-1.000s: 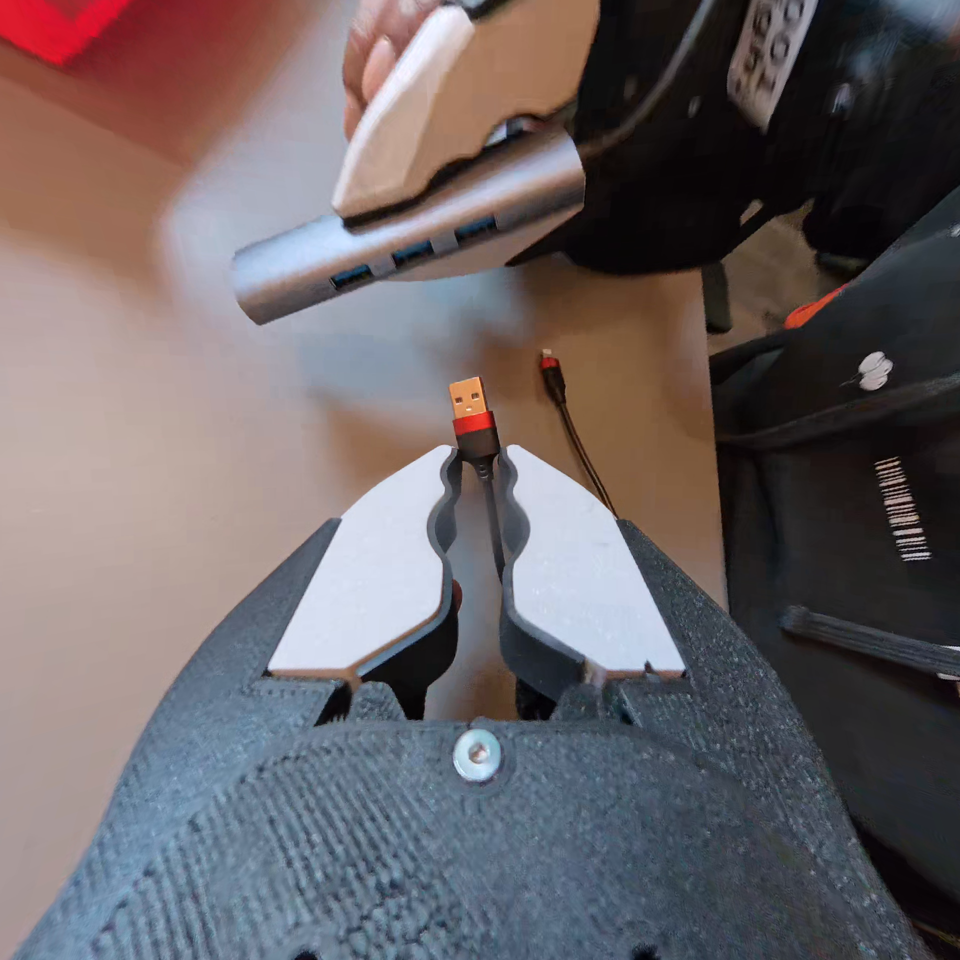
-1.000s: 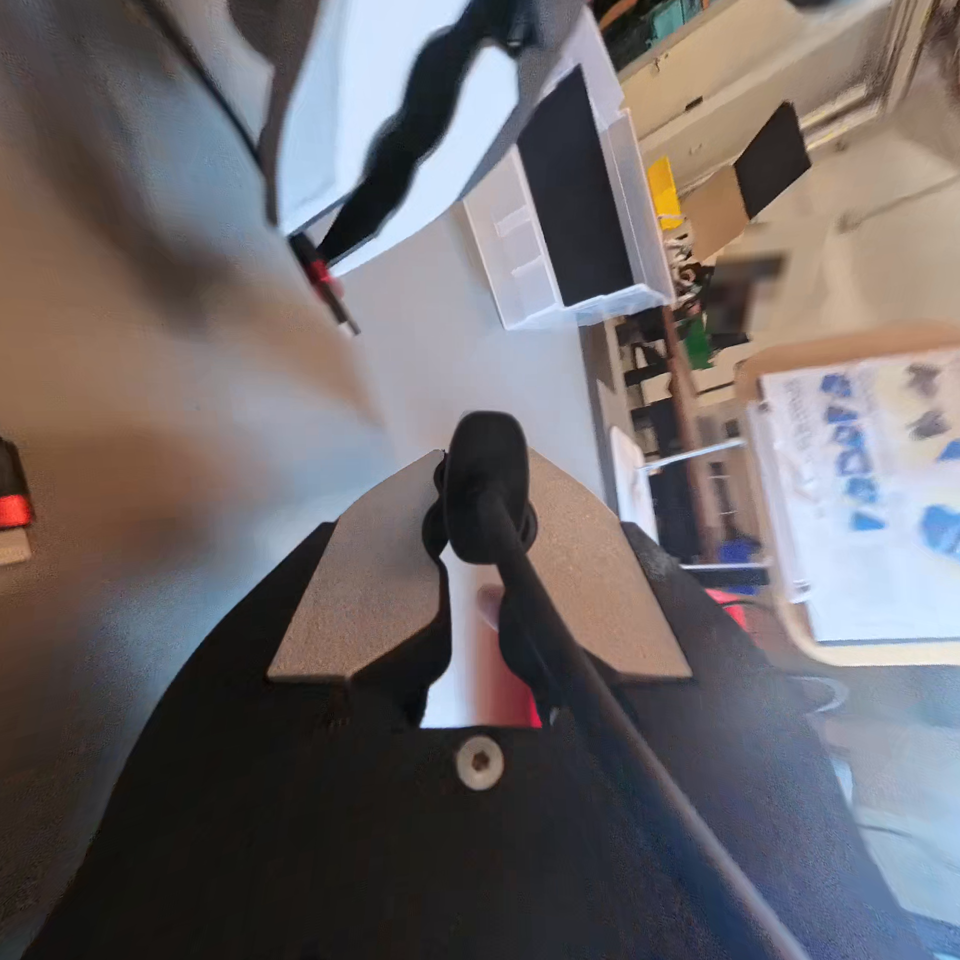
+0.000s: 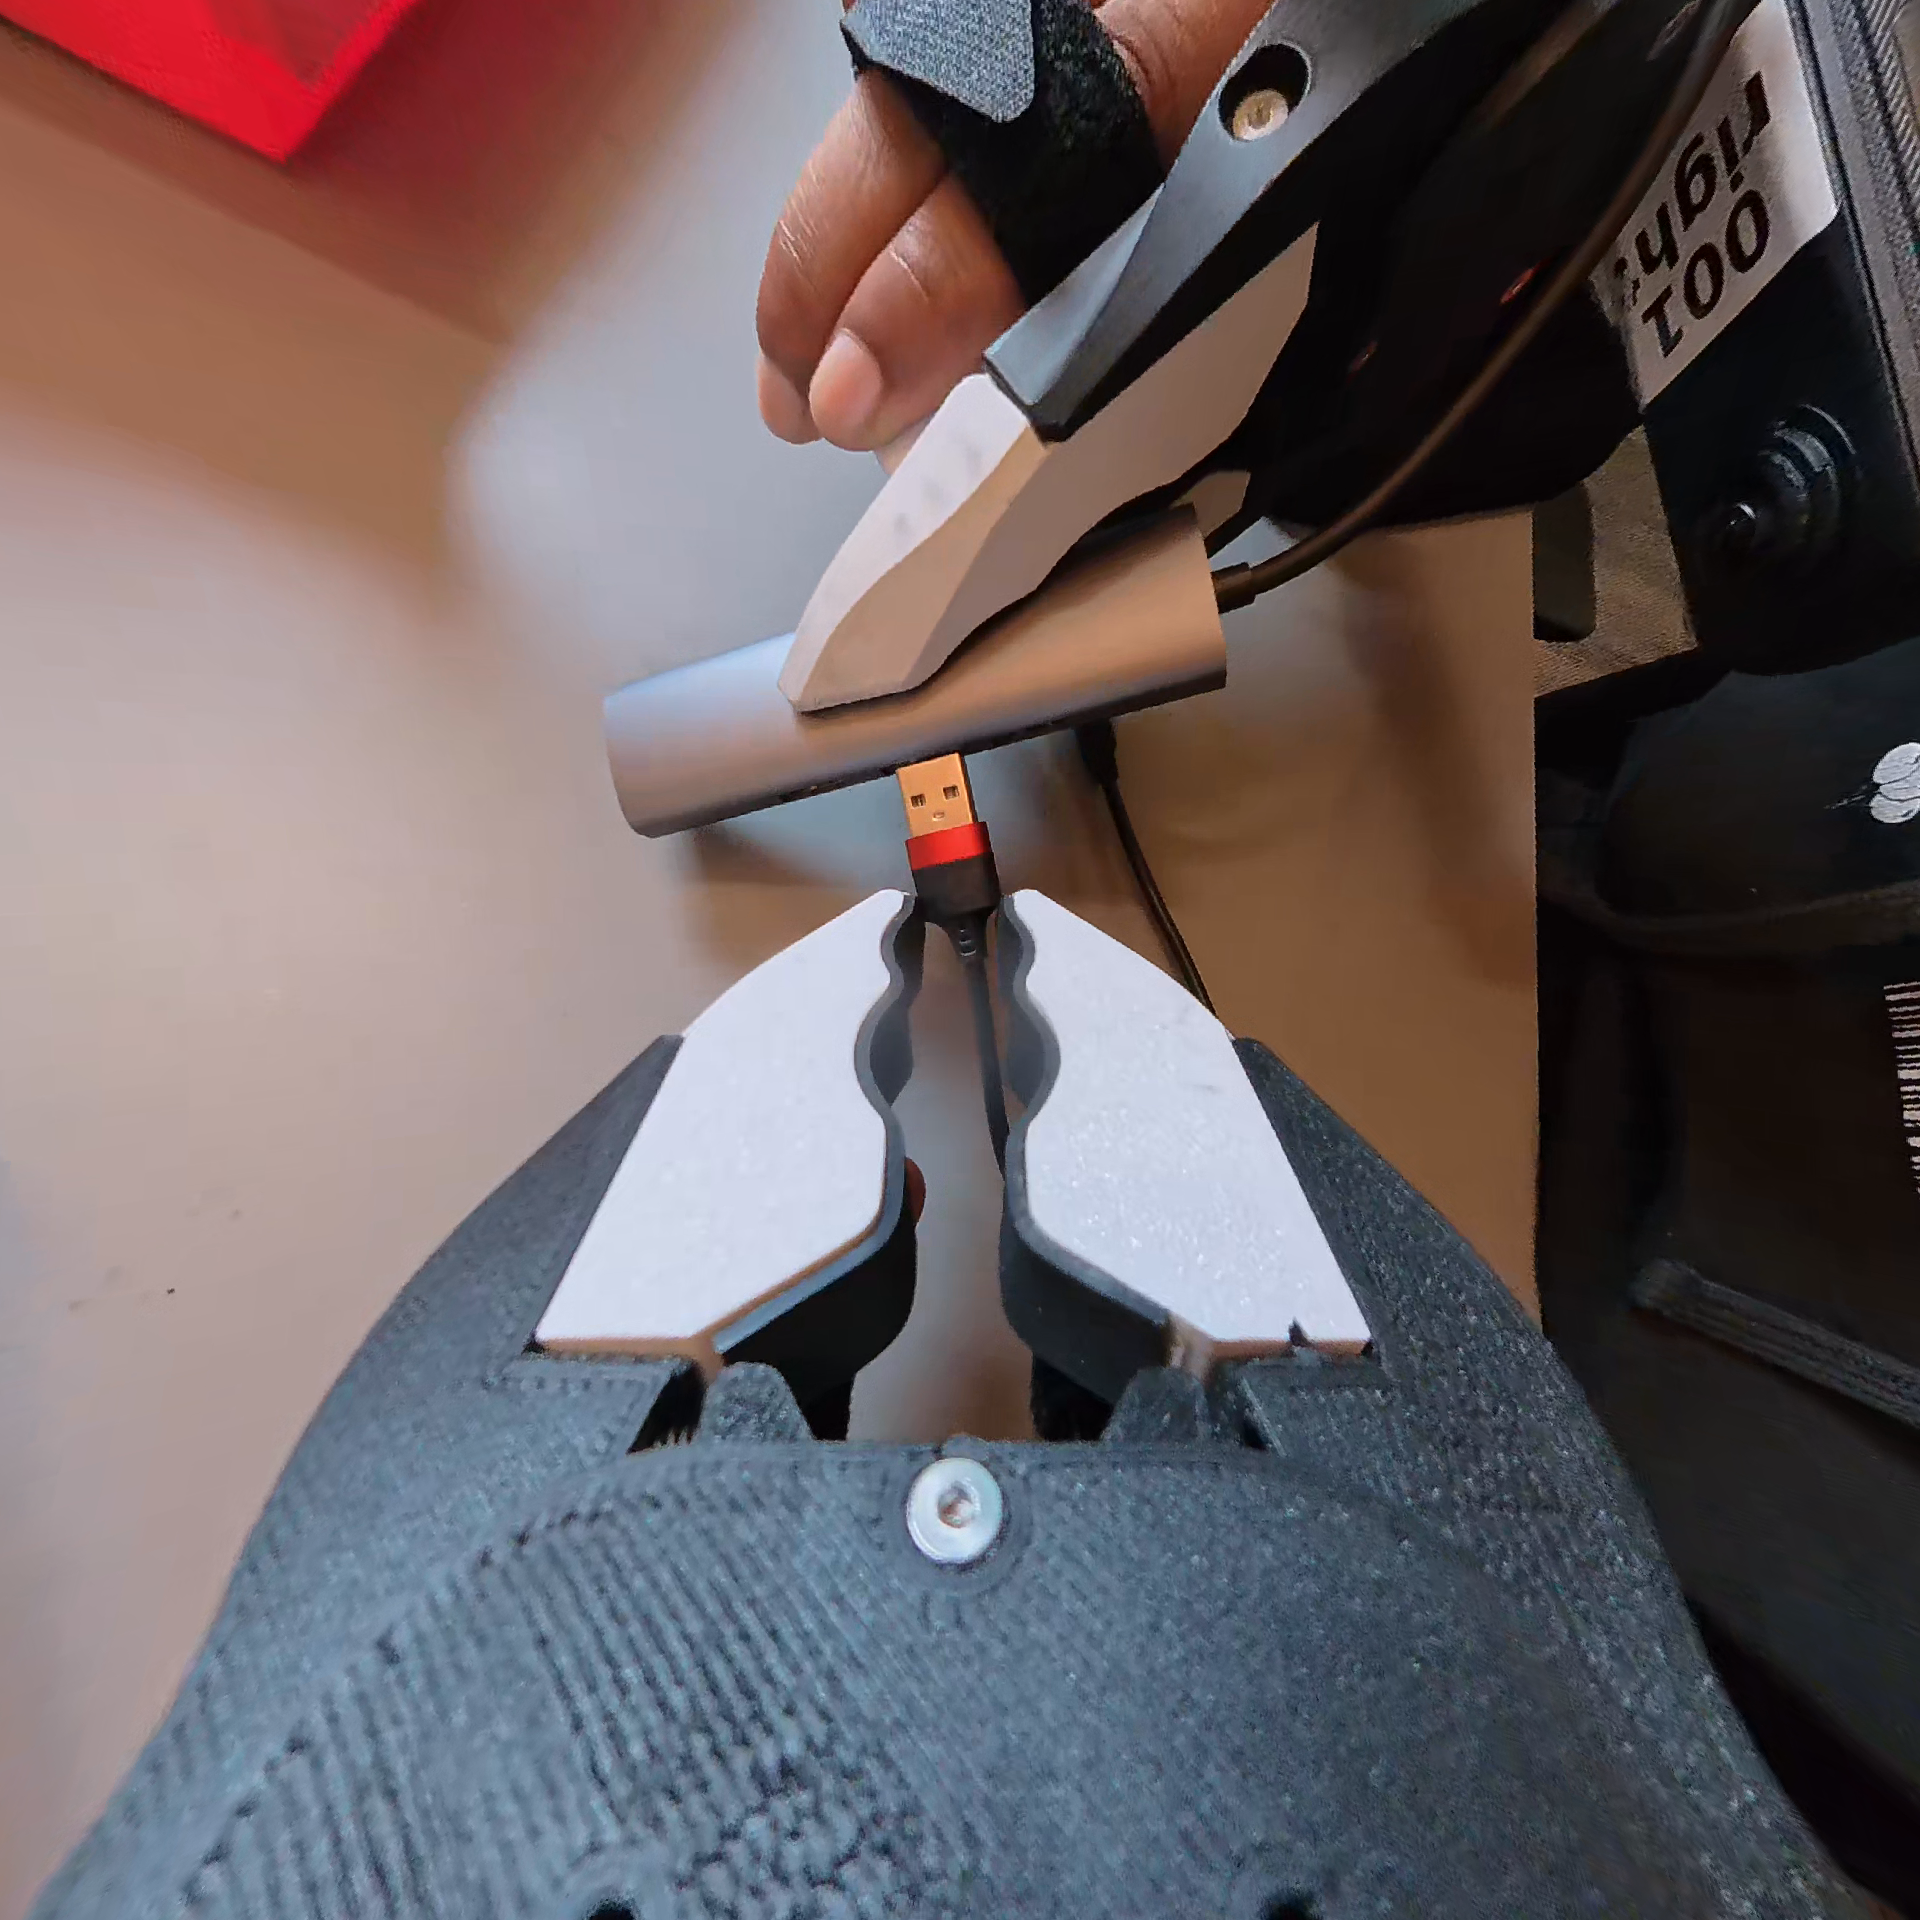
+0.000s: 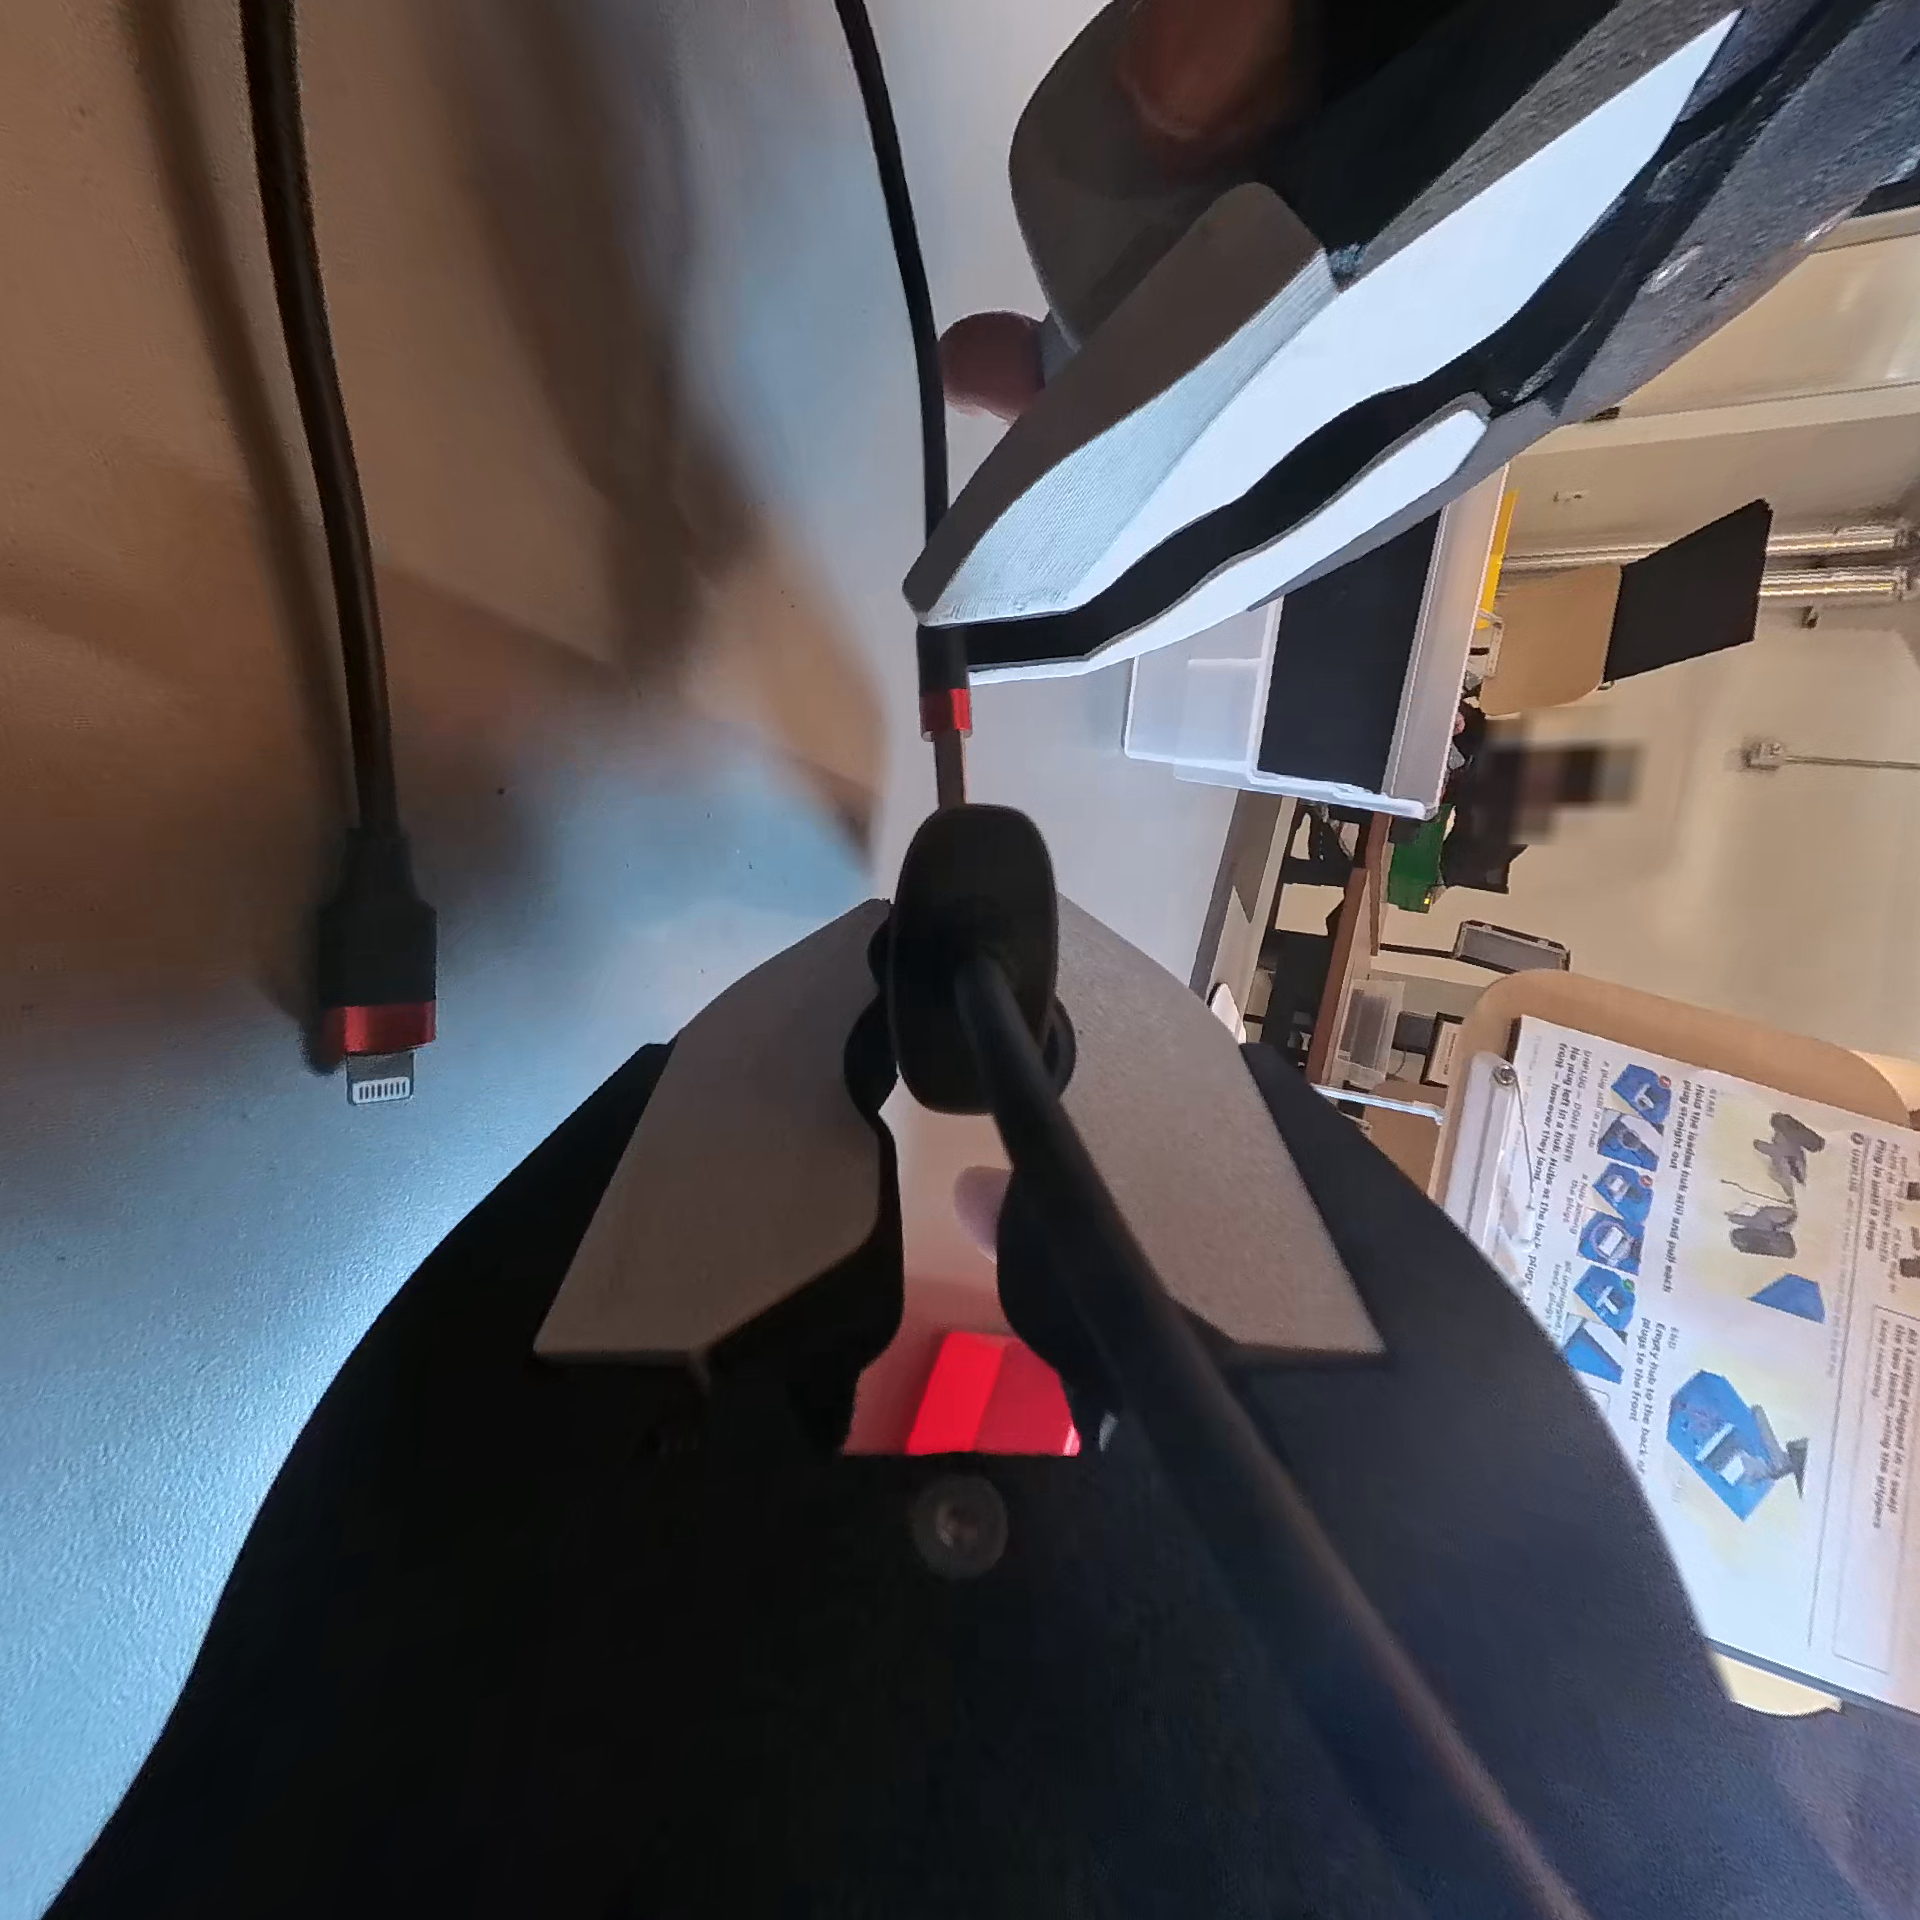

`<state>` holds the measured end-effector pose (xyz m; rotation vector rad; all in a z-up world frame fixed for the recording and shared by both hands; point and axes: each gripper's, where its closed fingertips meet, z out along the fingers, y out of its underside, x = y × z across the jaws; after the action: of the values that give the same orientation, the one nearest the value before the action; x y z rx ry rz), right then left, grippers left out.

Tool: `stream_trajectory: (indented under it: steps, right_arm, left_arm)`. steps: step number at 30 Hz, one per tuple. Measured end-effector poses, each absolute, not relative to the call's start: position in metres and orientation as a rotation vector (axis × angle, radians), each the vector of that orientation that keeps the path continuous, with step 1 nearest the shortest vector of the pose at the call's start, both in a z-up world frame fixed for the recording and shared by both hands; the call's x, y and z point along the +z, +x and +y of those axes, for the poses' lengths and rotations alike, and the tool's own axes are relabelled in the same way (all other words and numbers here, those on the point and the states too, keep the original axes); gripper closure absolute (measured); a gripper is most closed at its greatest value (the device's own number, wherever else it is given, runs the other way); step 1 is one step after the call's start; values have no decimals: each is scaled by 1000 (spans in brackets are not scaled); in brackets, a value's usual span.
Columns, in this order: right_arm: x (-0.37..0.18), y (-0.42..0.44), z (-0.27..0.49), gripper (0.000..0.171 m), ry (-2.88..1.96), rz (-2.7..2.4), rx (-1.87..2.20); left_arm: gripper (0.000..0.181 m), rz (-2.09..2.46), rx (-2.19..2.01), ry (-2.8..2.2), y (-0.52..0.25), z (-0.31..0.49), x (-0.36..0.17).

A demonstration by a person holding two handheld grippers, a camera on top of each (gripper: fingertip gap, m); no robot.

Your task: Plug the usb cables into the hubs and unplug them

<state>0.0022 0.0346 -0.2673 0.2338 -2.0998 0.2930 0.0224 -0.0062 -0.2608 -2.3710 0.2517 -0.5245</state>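
The beige table [image 3: 260, 935] fills the left wrist view, with a red box [image 3: 208, 62] at its far left corner and a dark bag [image 3: 1714, 1143] along the right edge. Above the table, the right gripper [image 3: 883, 665] comes in from the far right with a person's hand [image 3: 883, 270] behind it; its fingers are closed flat on the grey USB hub [image 3: 727, 748], held level in the air with the ports facing near. In its own view the hub's black end [image 4: 971, 935] sits pinched at the tips.

The left gripper [image 3: 956, 914] is nearly closed, its tips pinching the black collar of the USB cable [image 3: 982, 1039], so the gold USB plug [image 3: 938, 800] sticks out far, its tip just at a hub port. How deep it sits cannot be told.

A second cable end [image 4: 374, 997] lies loose on the table.

Risks, as I judge them: the plug looks slightly tilted to the port, so pushing could jam it on the rim, twist it within the thin pinch, or lever the hub out of the right gripper's hold.
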Motion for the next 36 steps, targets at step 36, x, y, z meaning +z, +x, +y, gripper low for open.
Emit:
stream_trajectory:
  steps: [36]
  right_arm:
    - [-267, 20, 35, 154, 243, -2143, 247]
  left_arm:
    - [168, 228, -649, -2279, 34, -1, -255]
